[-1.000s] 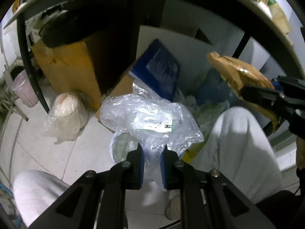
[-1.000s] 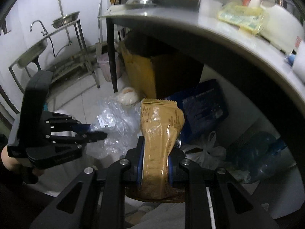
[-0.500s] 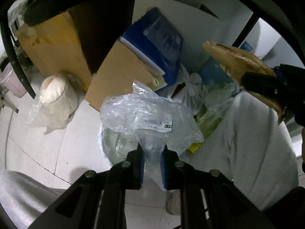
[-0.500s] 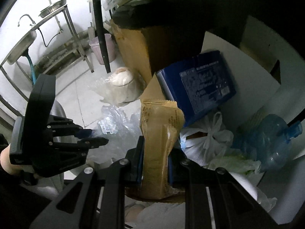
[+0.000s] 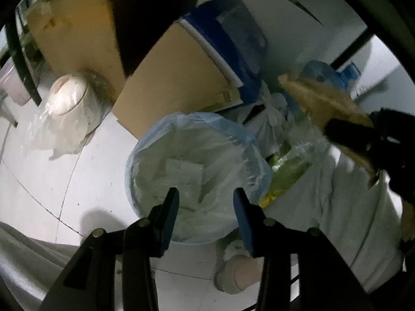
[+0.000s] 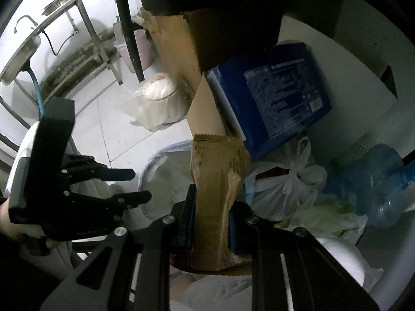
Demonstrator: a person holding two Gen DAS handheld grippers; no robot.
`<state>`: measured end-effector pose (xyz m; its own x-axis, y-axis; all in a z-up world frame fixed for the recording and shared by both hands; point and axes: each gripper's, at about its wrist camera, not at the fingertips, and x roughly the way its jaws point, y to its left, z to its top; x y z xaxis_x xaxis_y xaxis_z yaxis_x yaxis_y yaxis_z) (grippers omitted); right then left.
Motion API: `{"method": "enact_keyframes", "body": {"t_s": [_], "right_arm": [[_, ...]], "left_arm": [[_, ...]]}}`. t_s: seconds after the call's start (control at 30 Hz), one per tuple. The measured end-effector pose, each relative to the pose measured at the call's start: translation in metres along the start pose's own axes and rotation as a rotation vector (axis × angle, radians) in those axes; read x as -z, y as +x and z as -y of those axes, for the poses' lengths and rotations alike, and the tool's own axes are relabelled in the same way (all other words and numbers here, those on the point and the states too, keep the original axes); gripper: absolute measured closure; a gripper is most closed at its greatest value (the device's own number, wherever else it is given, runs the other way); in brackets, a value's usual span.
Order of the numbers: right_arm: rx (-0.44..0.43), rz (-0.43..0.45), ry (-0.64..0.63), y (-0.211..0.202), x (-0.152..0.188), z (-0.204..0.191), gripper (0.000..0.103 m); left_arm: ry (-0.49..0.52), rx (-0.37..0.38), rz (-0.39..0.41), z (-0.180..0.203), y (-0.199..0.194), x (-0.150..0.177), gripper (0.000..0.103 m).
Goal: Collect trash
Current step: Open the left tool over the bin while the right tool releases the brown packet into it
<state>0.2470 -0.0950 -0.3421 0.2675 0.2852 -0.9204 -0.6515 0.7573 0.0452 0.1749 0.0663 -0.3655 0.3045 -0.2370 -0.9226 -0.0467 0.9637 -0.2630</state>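
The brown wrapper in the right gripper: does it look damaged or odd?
Yes. The brown wrapper pinched in the right gripper is crumpled and torn along its right edge. It hangs beside the lined trash bin, not over it.

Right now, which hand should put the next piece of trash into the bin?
The right. The right gripper is shut on a brown wrapper just beside the trash bin. The left gripper is over the bin too, but its jaws are opening with nothing between them.
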Motion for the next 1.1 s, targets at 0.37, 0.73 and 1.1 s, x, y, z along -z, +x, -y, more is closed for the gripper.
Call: {"method": "enact_keyframes", "body": {"t_s": [0.37, 0.73, 1.1], "right_arm": [[-0.042, -0.076, -0.039, 0.049, -0.016, -0.023, 0.084], [-0.034, -0.142, -0.035, 0.083, -0.033, -0.036, 0.067], [-0.023, -0.150, -0.028, 0.079, -0.032, -0.036, 0.052]], "left_arm": [[-0.153, -0.015, 0.079, -0.047, -0.018, -0.002, 0.060], [-0.186, -0.015, 0.115, -0.060, -0.028, -0.002, 0.060], [-0.191, -0.029, 0.128, -0.061, -0.035, 0.001, 0.060]]}}
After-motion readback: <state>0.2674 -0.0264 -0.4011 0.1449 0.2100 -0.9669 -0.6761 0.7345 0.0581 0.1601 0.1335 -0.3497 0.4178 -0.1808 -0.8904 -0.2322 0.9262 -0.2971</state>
